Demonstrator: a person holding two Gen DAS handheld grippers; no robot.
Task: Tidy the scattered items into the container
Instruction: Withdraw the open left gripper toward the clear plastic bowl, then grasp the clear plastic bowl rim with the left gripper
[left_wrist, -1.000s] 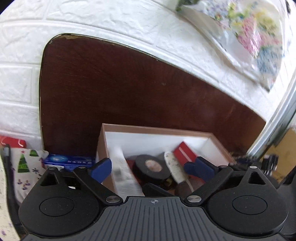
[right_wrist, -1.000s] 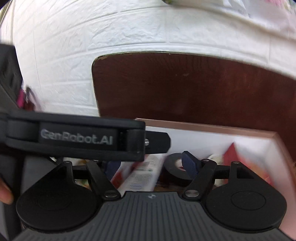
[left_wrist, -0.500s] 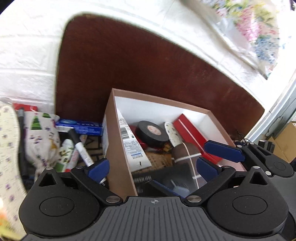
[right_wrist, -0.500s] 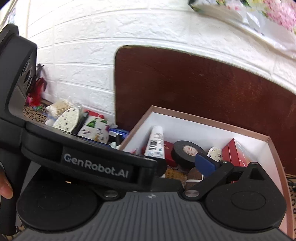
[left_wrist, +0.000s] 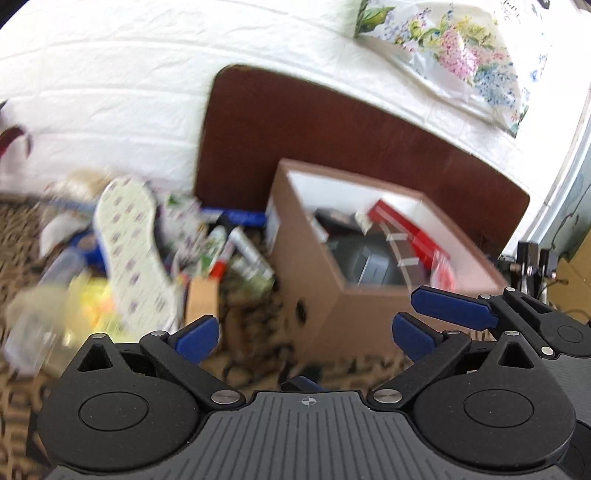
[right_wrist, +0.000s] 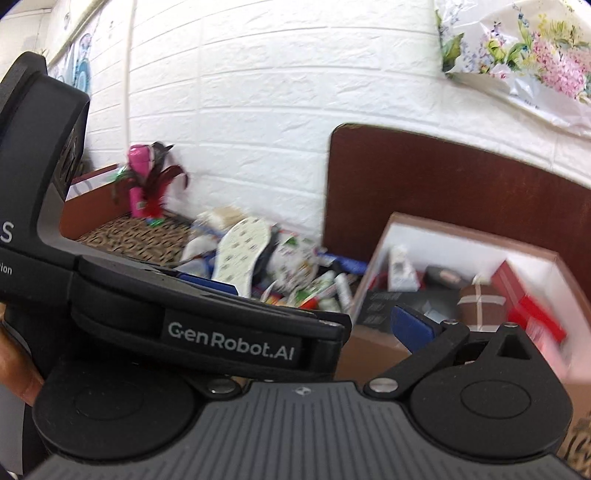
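Between picks: both the left gripper (left_wrist: 303, 338) and right gripper (right_wrist: 314, 325) are spread, empty, beside the box (left_wrist: 325, 306). Next, probably the blurred pile (left_wrist: 221, 254) (marker, tubes).

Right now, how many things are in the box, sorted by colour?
Red: 1, the red box
Brown: 1, the football
Black: 2, the tape roll and a black pack
White: 1, the tube
Total: 5 that I can make out in the cardboard box; blur may hide more.
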